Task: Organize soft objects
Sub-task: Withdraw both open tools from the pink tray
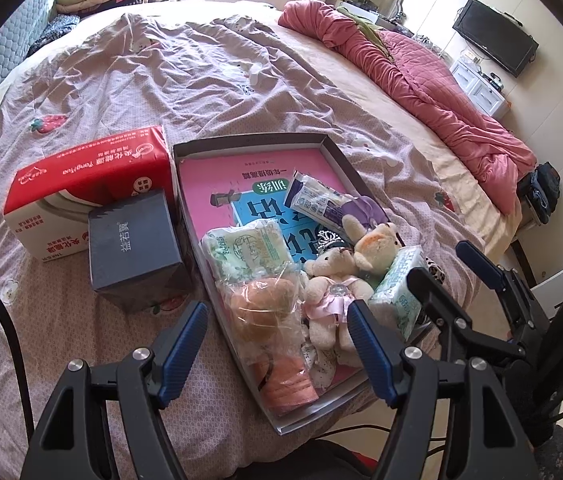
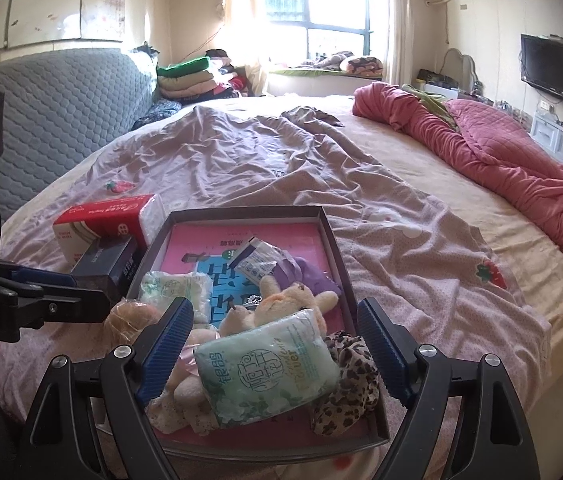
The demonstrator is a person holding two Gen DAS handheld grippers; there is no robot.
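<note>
A grey tray (image 1: pixel 249 140) (image 2: pixel 241 212) with a pink book in it lies on the bed. Piled at its near end are two plush bears (image 1: pixel 337 280) (image 2: pixel 293 300), a bagged brown plush (image 1: pixel 261 308), green tissue packs (image 1: pixel 245 252) (image 2: pixel 269 372), a white wipes pack (image 1: pixel 313 196) and a leopard scrunchie (image 2: pixel 349 376). My left gripper (image 1: pixel 277 354) (image 2: pixel 93 292) hangs open over the bagged plush, its pads apart from it. My right gripper (image 2: pixel 275 344) (image 1: pixel 441 264) stands open astride the nearer green tissue pack, which rests on the toys untouched.
A red tissue box (image 1: pixel 89 184) and a dark blue box (image 1: pixel 133 248) stand left of the tray. A bunched pink quilt (image 1: pixel 441 92) (image 2: pixel 521 160) runs along the bed's right side. Wrinkled lilac bedding (image 2: pixel 261 160) stretches beyond the tray; a grey headboard (image 2: pixel 61 112) is at left.
</note>
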